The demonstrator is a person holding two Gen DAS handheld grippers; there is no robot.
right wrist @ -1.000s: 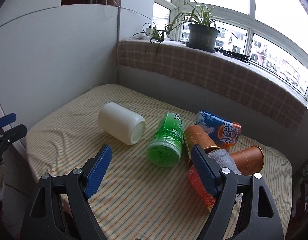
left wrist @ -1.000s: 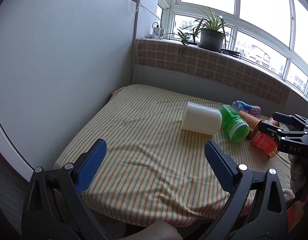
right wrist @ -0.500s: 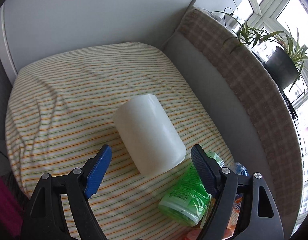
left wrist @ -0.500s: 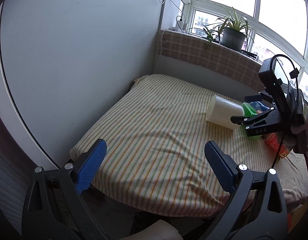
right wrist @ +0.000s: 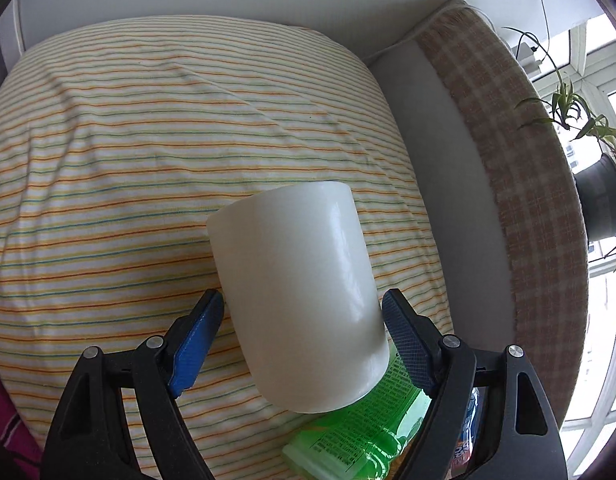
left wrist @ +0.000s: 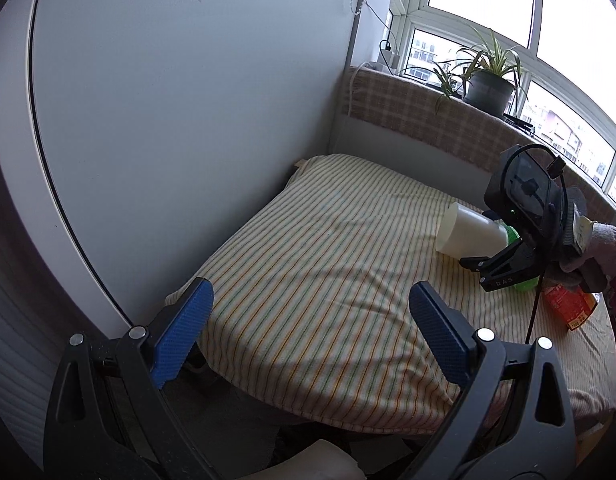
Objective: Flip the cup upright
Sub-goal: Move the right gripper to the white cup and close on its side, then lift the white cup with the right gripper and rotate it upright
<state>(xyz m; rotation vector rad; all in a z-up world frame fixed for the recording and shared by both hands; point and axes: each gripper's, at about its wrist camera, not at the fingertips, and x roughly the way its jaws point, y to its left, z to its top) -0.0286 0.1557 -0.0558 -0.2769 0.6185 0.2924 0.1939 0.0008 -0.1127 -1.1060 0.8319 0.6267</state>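
Observation:
A white cup (right wrist: 299, 288) lies on its side on the striped cloth (right wrist: 127, 140); it also shows in the left wrist view (left wrist: 468, 232). My right gripper (right wrist: 303, 320) is open, its blue fingers on either side of the cup's body, close to it. In the left wrist view the right gripper (left wrist: 504, 264) reaches over the cup from the right. My left gripper (left wrist: 312, 328) is open and empty, low over the near left part of the cloth, well away from the cup.
A green bottle (right wrist: 368, 428) lies under the cup's near end. A red can (left wrist: 568, 304) lies at the right. A white wall panel (left wrist: 167, 120) borders the left. A checked ledge (right wrist: 520, 160) with a potted plant (left wrist: 488, 88) runs along the back.
My right gripper has come down over the cup, so that its fingers now straddle it. My left gripper has drawn back and turned left.

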